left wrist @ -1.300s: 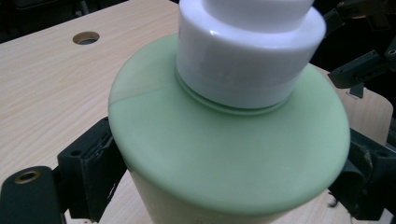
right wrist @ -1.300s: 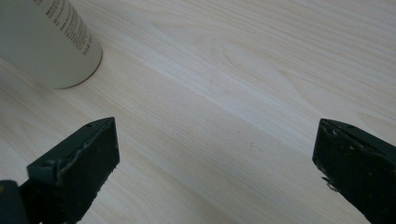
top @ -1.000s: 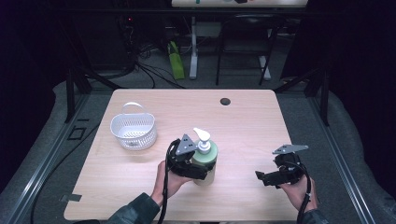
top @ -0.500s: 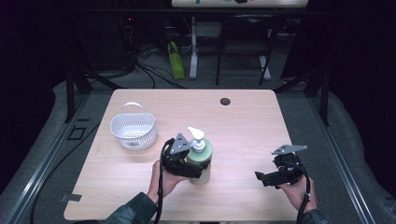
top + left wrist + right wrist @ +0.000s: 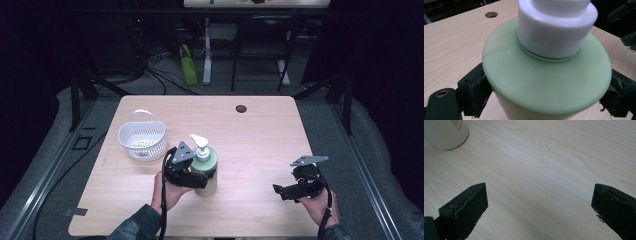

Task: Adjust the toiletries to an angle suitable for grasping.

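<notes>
A pale green pump bottle [image 5: 206, 167] with a white pump head stands upright on the wooden table [image 5: 260, 135], left of centre. My left gripper [image 5: 200, 180] is shut on its body. In the left gripper view the bottle [image 5: 546, 82] sits between the two black jaws, which press on its sides. My right gripper [image 5: 281, 192] hovers near the front right of the table, open and holding nothing. In the right gripper view its jaws stand wide apart over bare wood, the right gripper [image 5: 539, 205] pointing toward the bottle's base [image 5: 445, 133].
A white plastic basket [image 5: 142, 137] with a handle stands at the left, just behind and left of the bottle. A dark round hole [image 5: 241, 108] is in the table near the back edge. The floor around is dark, with cables and stands behind.
My left gripper has carried the bottle to the left, closer to the basket. The right gripper has stayed in place.
</notes>
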`<state>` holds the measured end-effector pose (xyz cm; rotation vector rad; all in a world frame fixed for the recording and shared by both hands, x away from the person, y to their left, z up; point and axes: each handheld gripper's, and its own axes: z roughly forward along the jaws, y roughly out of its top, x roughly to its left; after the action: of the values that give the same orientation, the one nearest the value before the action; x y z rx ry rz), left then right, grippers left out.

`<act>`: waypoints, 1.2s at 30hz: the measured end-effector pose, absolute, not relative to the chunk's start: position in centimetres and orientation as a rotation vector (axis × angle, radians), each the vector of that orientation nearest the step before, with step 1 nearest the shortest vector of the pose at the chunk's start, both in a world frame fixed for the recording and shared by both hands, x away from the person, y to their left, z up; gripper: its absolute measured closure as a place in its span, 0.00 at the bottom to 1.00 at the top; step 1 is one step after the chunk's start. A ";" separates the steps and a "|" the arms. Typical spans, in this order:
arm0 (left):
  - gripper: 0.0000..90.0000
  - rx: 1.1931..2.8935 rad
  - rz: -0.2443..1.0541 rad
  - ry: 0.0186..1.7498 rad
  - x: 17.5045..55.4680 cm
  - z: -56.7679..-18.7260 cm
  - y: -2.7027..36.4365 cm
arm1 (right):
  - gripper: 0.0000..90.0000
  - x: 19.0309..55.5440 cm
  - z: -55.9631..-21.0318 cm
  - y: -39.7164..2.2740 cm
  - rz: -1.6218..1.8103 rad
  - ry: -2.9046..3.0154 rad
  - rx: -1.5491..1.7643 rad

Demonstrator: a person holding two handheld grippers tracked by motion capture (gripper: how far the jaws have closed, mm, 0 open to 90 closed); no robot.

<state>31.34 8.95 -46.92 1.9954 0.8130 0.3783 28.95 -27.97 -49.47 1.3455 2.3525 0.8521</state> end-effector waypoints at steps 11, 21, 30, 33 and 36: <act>0.13 1.995 0.415 0.856 31.4 -46.7 10.9 | 0.00 28.9 -49.6 -28.0 0.853 2.355 1.355; 0.14 1.986 0.429 0.885 31.4 -46.7 12.7 | 0.00 28.8 -49.6 -28.0 0.854 2.355 1.355; 0.14 1.982 0.448 0.928 31.5 -46.7 14.7 | 0.00 28.9 -49.6 -27.9 0.856 2.357 1.357; 0.14 1.976 0.452 0.939 31.4 -46.7 15.4 | 0.00 28.9 -49.7 -27.9 0.851 2.361 1.358; 0.14 1.976 0.454 0.950 31.2 -46.6 16.5 | 0.00 28.9 -49.7 -27.9 0.850 2.361 1.357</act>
<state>31.15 16.45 -46.64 1.9755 0.9498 0.4539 28.88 -27.91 -49.72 1.3574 2.3613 0.8501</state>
